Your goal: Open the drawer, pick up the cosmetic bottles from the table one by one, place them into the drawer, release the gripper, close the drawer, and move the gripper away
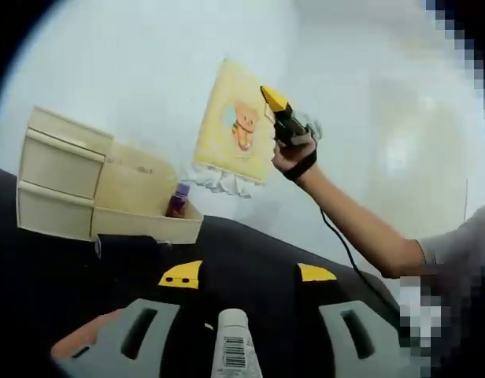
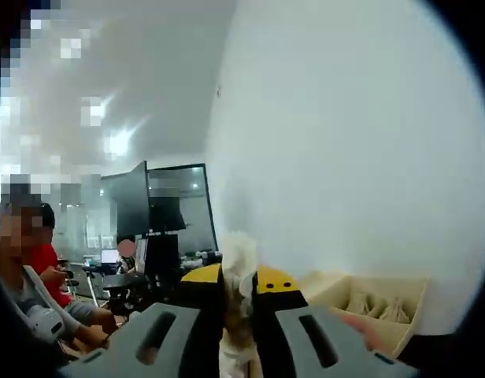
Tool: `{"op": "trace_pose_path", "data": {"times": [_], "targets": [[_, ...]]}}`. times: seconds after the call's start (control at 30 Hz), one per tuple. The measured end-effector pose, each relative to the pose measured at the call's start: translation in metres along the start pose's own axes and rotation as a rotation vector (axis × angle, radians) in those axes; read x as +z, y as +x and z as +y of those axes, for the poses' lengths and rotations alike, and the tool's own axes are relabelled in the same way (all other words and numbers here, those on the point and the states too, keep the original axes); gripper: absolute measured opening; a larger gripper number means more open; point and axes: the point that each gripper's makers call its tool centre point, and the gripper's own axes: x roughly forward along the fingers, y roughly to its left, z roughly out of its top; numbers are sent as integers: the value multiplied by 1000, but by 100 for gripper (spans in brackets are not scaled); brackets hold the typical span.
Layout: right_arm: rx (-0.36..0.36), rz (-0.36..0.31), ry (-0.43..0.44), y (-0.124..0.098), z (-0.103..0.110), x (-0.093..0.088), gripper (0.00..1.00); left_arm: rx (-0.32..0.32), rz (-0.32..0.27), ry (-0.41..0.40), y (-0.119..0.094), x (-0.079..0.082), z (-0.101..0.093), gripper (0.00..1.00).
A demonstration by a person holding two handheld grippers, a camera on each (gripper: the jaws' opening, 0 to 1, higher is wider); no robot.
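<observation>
My left gripper (image 1: 233, 277) has a white cosmetic bottle (image 1: 234, 346) standing between its jaws, barcode facing the camera. The jaws look wide apart with the bottle in the gap, and I cannot tell whether they actually press on it. Beyond the jaw tips lies the dark desk (image 1: 250, 256). Ahead and to the left of this gripper sits a small pale wooden drawer unit (image 1: 60, 173), its lower drawer (image 1: 144, 206) pulled out toward me. A dark purple bottle (image 1: 178, 200) stands inside that open drawer, at its near right corner.

Further ahead and above, against the white wall, my right hand (image 1: 294, 155) carries the right gripper (image 1: 272, 98), which has hold of a yellow cloth (image 1: 235, 130) with a cartoon figure on it and a white frilled edge at the bottom. The cloth hangs in the air above the desk, just right of the drawer unit.

In the right gripper view, the right gripper (image 2: 238, 283) is closed on that cloth: the frilled white fabric (image 2: 240, 268) is pinched between the yellow-tipped jaws. To the right of these jaws I see an open wooden box (image 2: 374, 303) with pale bundles in it; what they are is too blurred to say. To the left, well off, are dark monitors (image 2: 152, 206) and seated people (image 2: 34, 260).
</observation>
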Motion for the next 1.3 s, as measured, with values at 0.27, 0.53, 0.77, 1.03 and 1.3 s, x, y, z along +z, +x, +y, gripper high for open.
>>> {"op": "trace_pose_path", "data": {"times": [0.27, 0.53, 0.77, 1.03, 1.3], "targets": [[-33, 80, -22, 37, -25, -17, 9, 4, -1, 24, 3, -8, 9, 40], [-2, 60, -26, 58, -53, -16, 10, 93, 58, 162, 3, -3, 28, 42], [-8, 90, -55, 68, -85, -29, 10, 87, 92, 165, 8, -12, 35, 44], [18, 3, -20, 75, -114, -32, 10, 31, 61, 115, 2, -14, 32, 40], [18, -16, -36, 83, -135, -46, 10, -11, 26, 106, 3, -8, 27, 38]]}}
